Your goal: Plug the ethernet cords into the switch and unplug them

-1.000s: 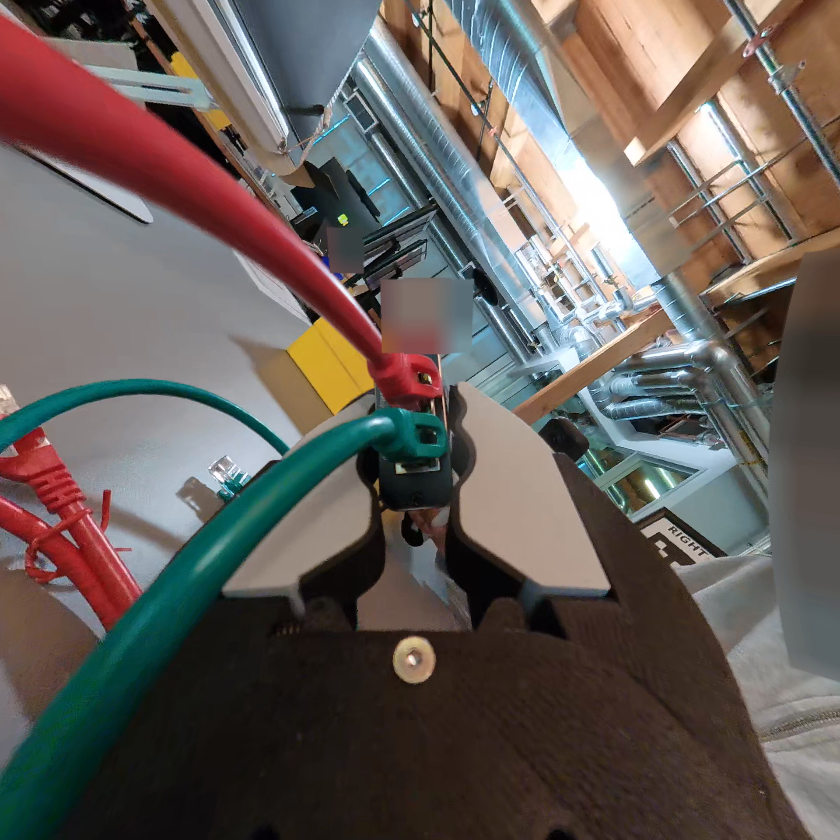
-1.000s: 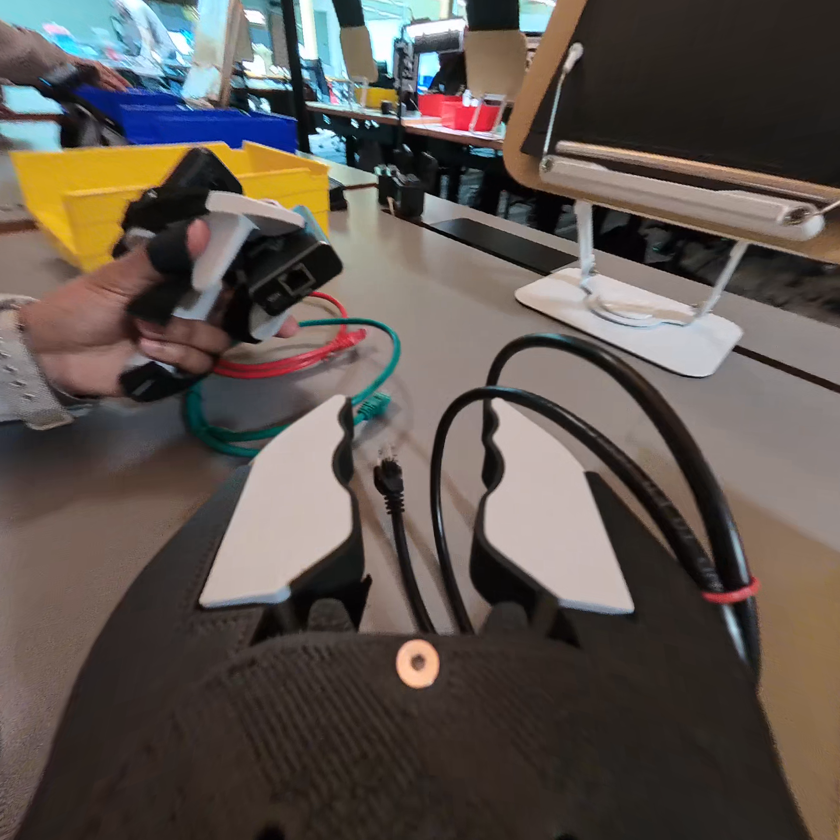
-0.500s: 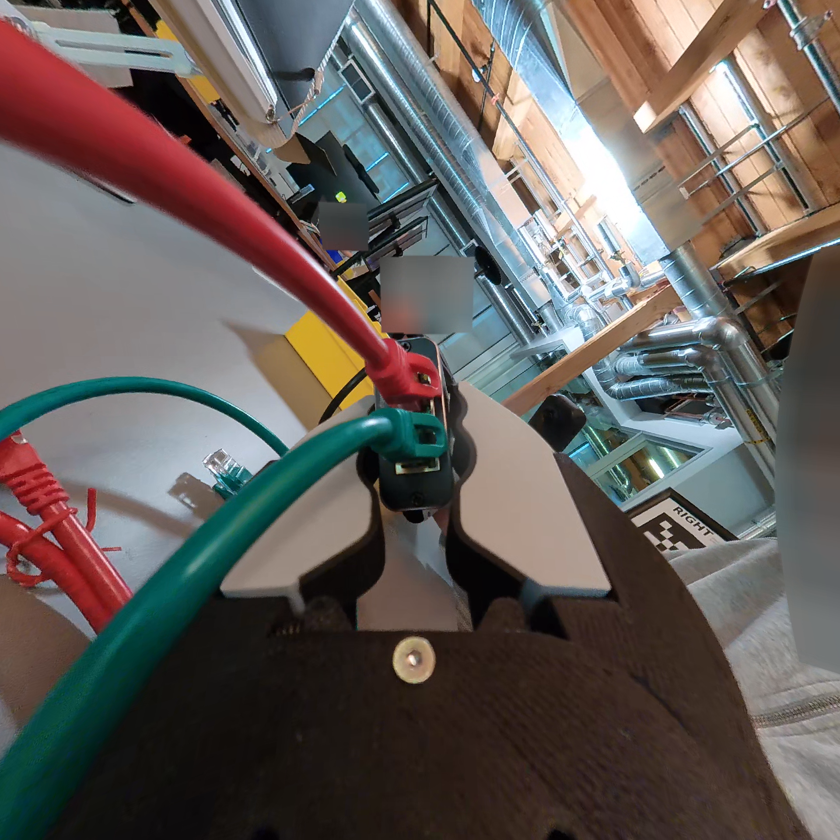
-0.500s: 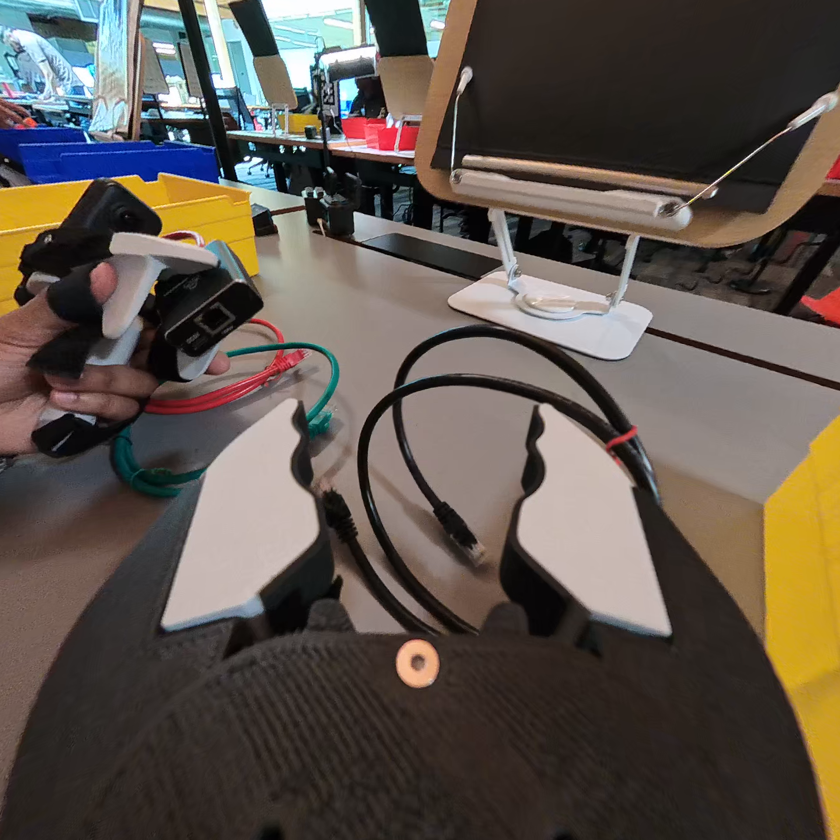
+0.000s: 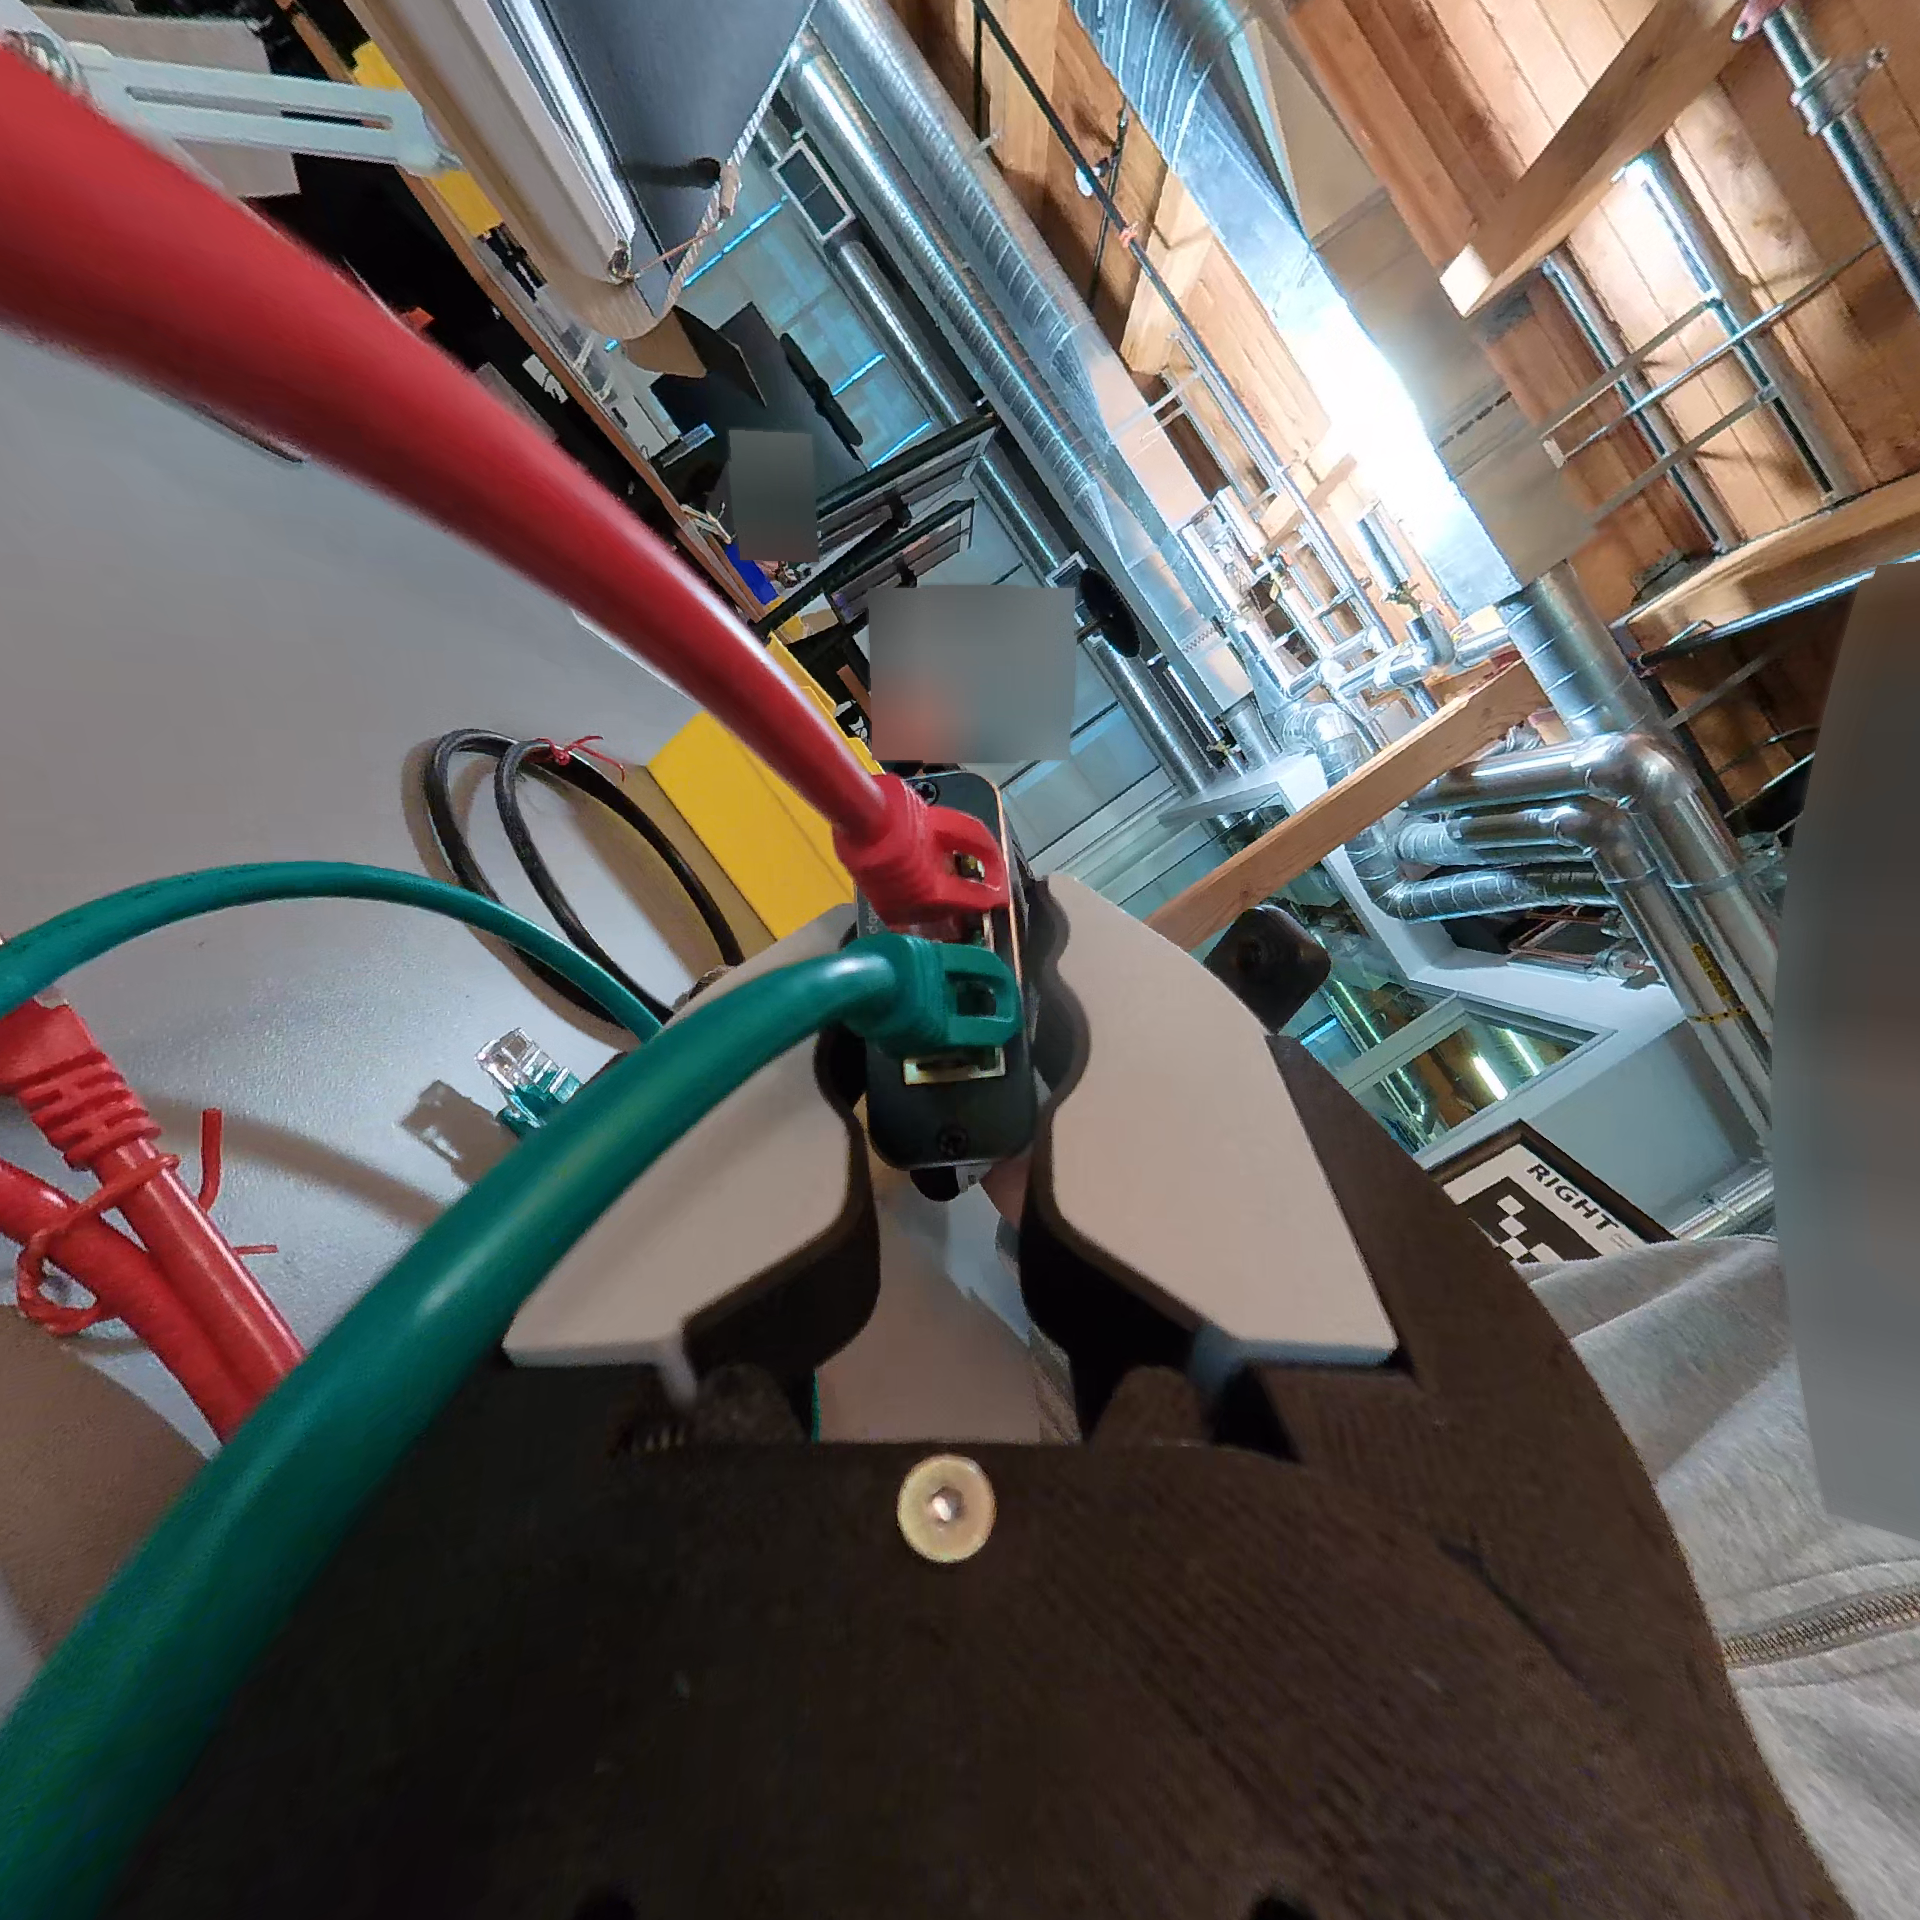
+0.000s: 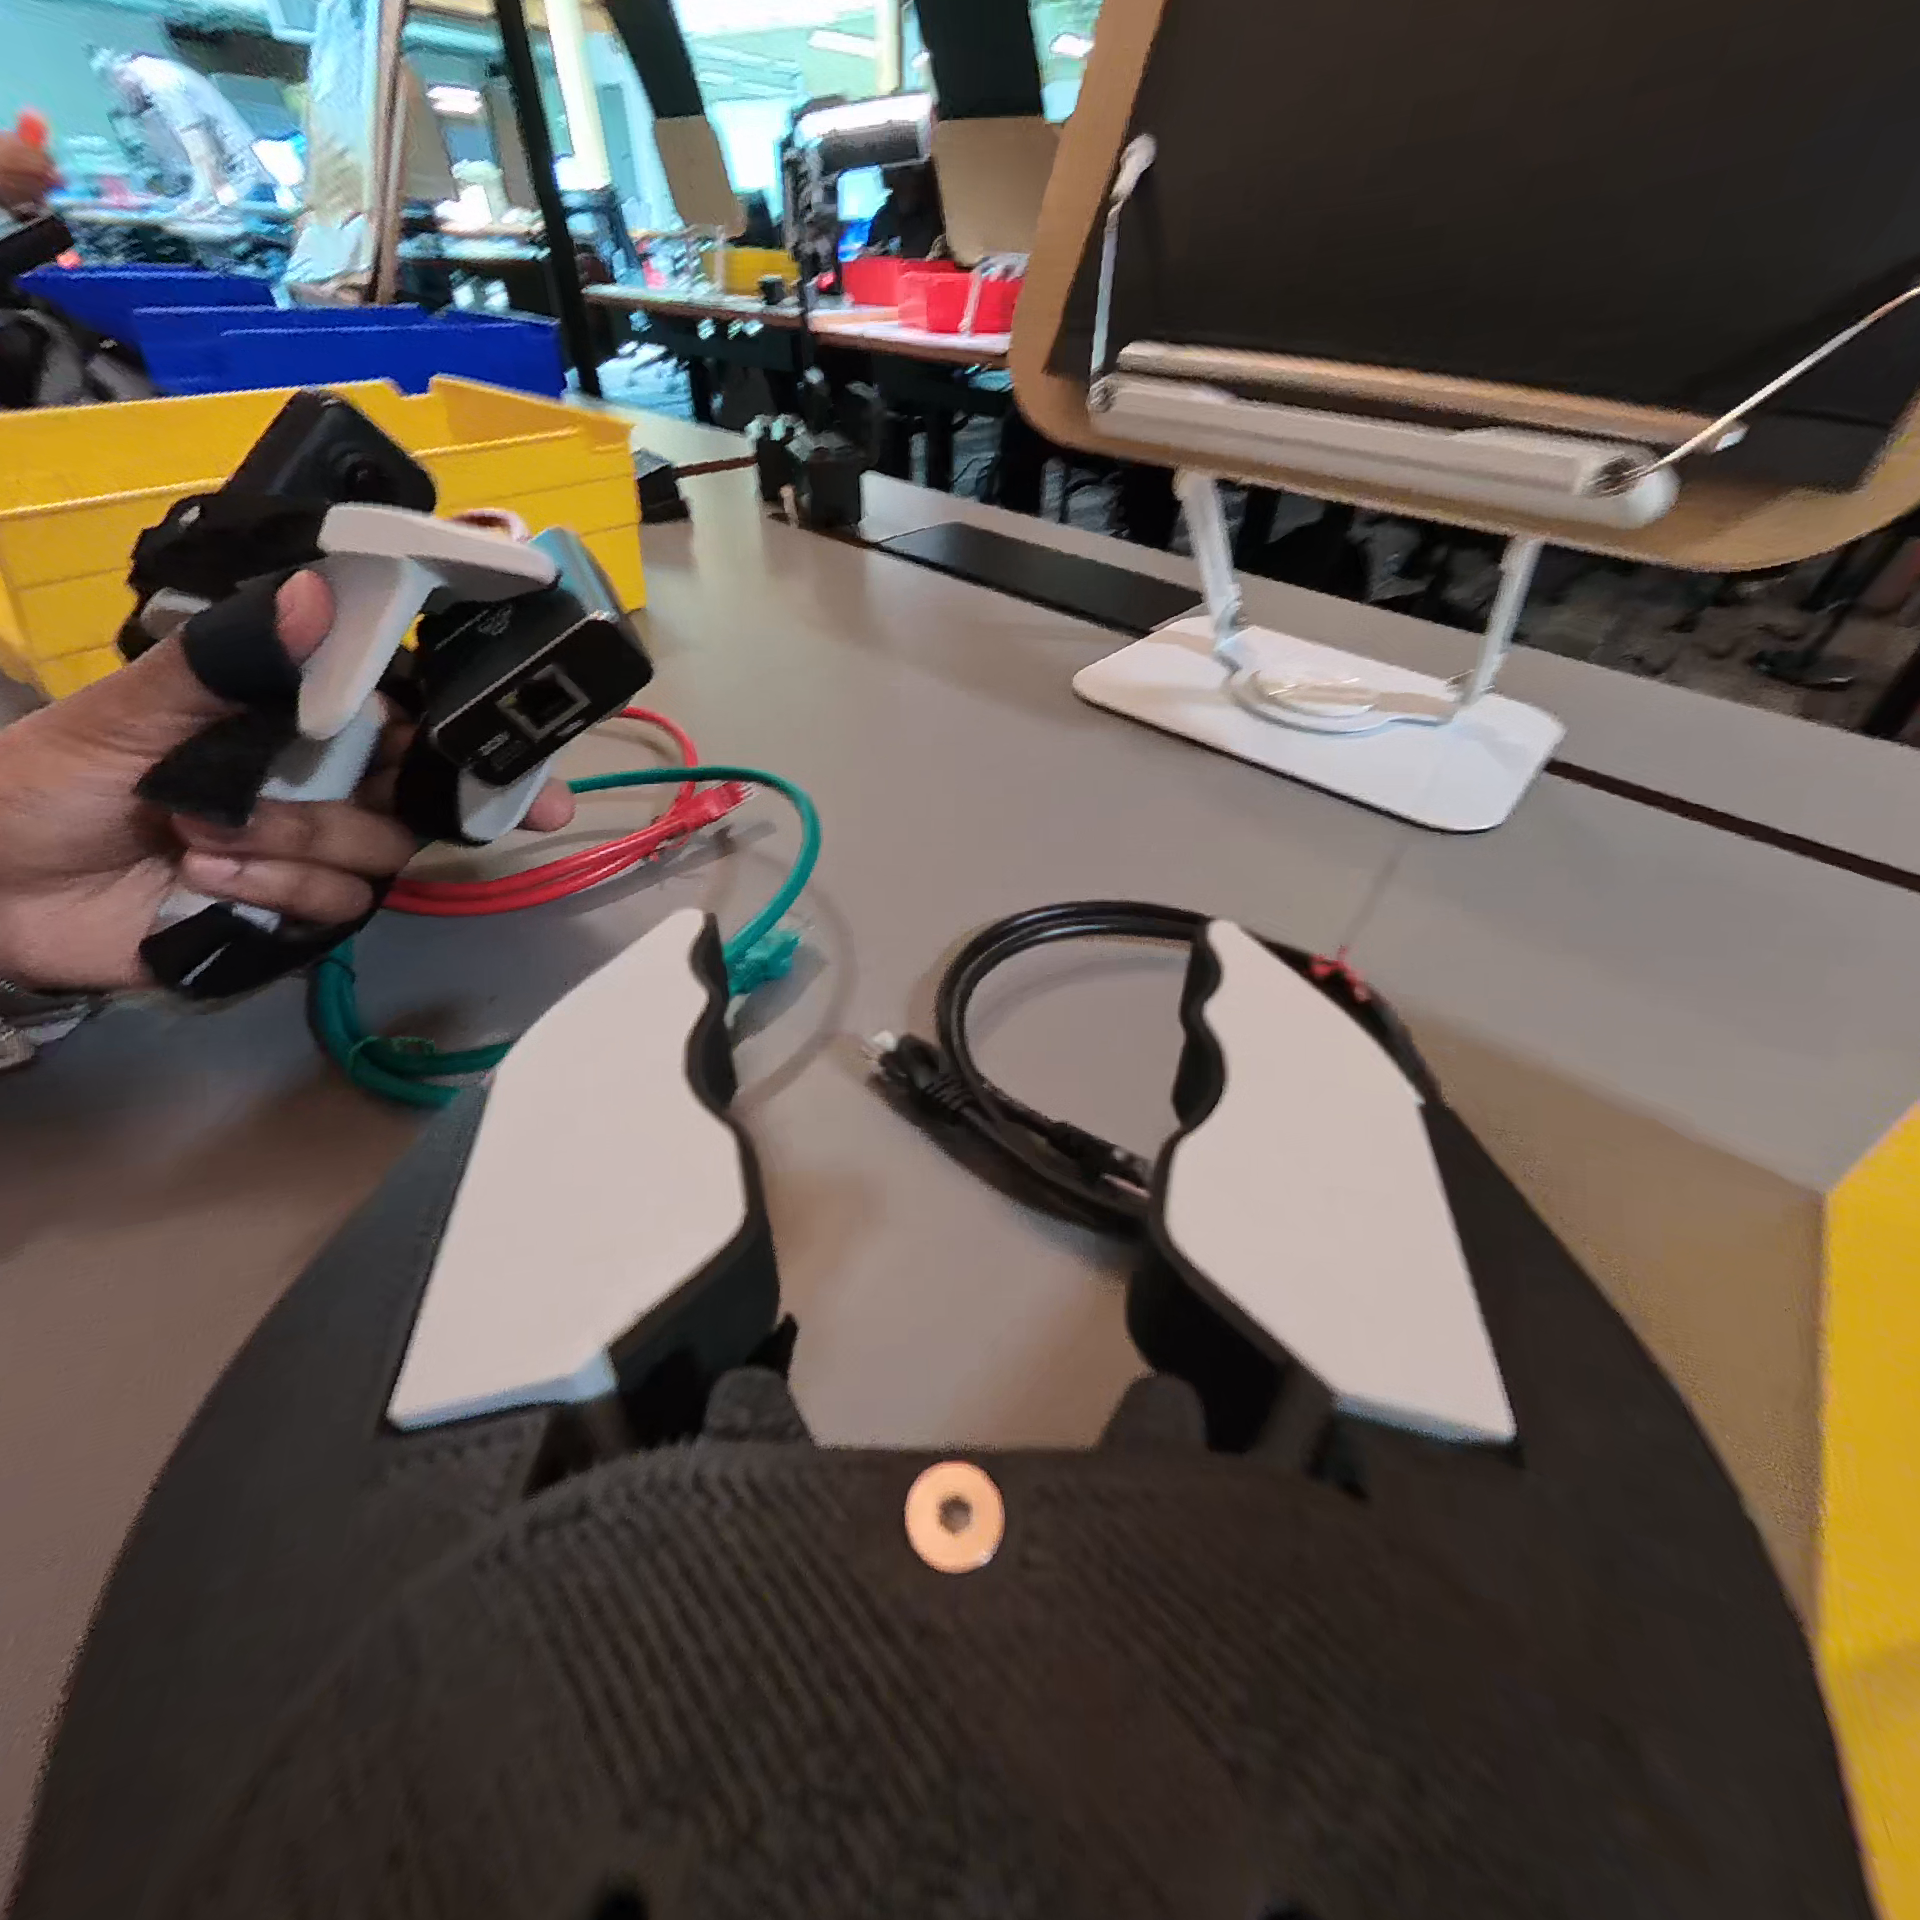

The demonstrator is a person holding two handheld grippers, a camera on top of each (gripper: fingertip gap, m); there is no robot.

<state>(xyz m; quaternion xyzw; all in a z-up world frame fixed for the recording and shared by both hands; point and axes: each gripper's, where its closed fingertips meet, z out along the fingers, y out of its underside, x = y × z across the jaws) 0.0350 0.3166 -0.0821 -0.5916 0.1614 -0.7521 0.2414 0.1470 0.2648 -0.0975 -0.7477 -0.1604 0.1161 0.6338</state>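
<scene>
Left gripper (image 5: 951, 1049) pinches the boxy black switch (image 5: 951, 1101) (glossy plastic); right gripper (image 6: 956, 1060) fingers spread.

So it's a grey table (image 6: 1039, 727). The black cable (image 6: 997, 1081) lies coiled in the middle, the loose ends of the green cable (image 6: 769, 935) and red cable (image 6: 623, 862) just left of it, a white stand (image 6: 1320, 717) behind it, and a yellow bin (image 6: 125, 488) far left.

Your left camera sits close behind its claw (image 5: 951, 1023), tilted up past the switch (image 5: 951, 1091) toward the ceiling. Your right camera looks low and forward over the table (image 6: 1039, 727), its claw (image 6: 951, 1039) near the black cord (image 6: 997, 1091). Both views share switch, cords and table.
</scene>
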